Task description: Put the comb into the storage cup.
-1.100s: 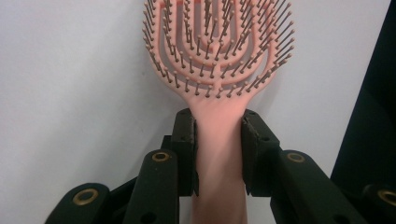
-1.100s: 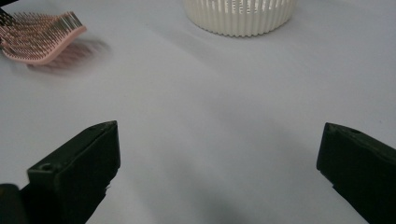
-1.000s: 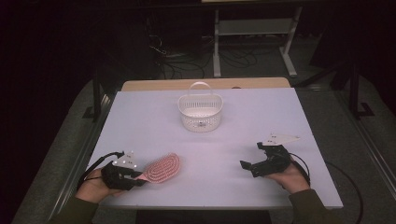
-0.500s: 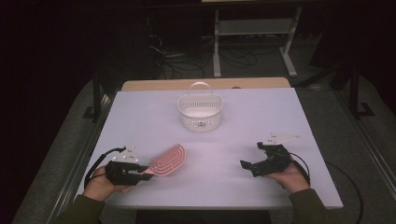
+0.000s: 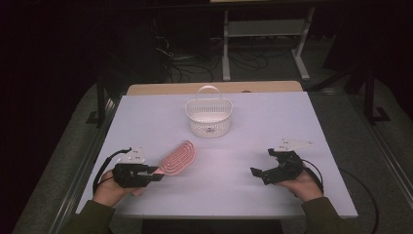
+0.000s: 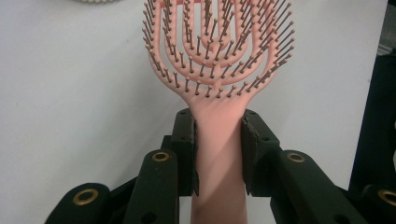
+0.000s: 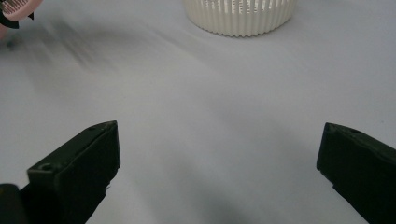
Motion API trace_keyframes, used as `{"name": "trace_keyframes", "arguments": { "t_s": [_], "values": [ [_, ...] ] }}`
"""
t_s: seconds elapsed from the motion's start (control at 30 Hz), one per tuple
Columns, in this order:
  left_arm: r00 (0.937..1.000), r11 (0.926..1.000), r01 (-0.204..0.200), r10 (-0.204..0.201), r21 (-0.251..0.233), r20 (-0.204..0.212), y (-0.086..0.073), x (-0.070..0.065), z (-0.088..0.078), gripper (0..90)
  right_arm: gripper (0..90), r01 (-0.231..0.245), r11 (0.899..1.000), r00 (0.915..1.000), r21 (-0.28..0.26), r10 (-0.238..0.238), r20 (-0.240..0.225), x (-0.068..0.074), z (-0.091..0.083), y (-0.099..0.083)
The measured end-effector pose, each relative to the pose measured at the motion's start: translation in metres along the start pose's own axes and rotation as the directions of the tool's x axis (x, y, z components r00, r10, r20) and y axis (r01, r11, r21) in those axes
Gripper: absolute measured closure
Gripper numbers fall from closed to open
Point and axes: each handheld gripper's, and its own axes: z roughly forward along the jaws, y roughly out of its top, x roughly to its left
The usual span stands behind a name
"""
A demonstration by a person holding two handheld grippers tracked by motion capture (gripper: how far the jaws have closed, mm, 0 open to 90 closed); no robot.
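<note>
From the high view, the left gripper (image 5: pixel 146 174) sits at the near left of the pale desk (image 5: pixel 253 126), its jaws clamped on the handle of a pink hairbrush (image 5: pixel 178 156) whose head angles away toward the far right, lifted a touch off the surface. Across at the near right, the right gripper (image 5: pixel 263 165) rests in the person's hand with its jaws spread wide and nothing between them, pointing left across the desk. Toward the far side, about centre, stands a white slatted basket (image 5: pixel 209 117) with its handle up, well apart from both grippers. Over to the left gripper view: the two black jaws press on either side of the hairbrush (image 6: pixel 219 56) handle just below the head, bristles facing the camera, the white desk (image 6: pixel 70 93) behind it. And the right gripper view: the jaws stand far apart at the bottom corners, bare desk (image 7: pixel 210 130) between them, the basket (image 7: pixel 239 16) at the far edge, and a sliver of the pink hairbrush (image 7: pixel 18 7) at the top left corner.
</note>
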Motion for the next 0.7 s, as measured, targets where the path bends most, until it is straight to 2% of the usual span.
{"name": "trace_keyframes", "arguments": {
  "t_s": [0.43,0.7],
  "values": [
    [0.9999,0.9981,-0.016,0.016,-0.059,0.0,0.02,-0.004,0.012,70.4,0.0,-0.002,1.0,1.0,-0.008,0.002,0.005,0.0,-0.001,0.0],
    [0.9998,0.9944,-0.021,0.02,-0.103,-0.007,0.034,-0.005,0.02,70.3,0.0,-0.003,1.0,1.0,-0.009,0.003,0.003,0.0,-0.001,0.0]
  ]
}}
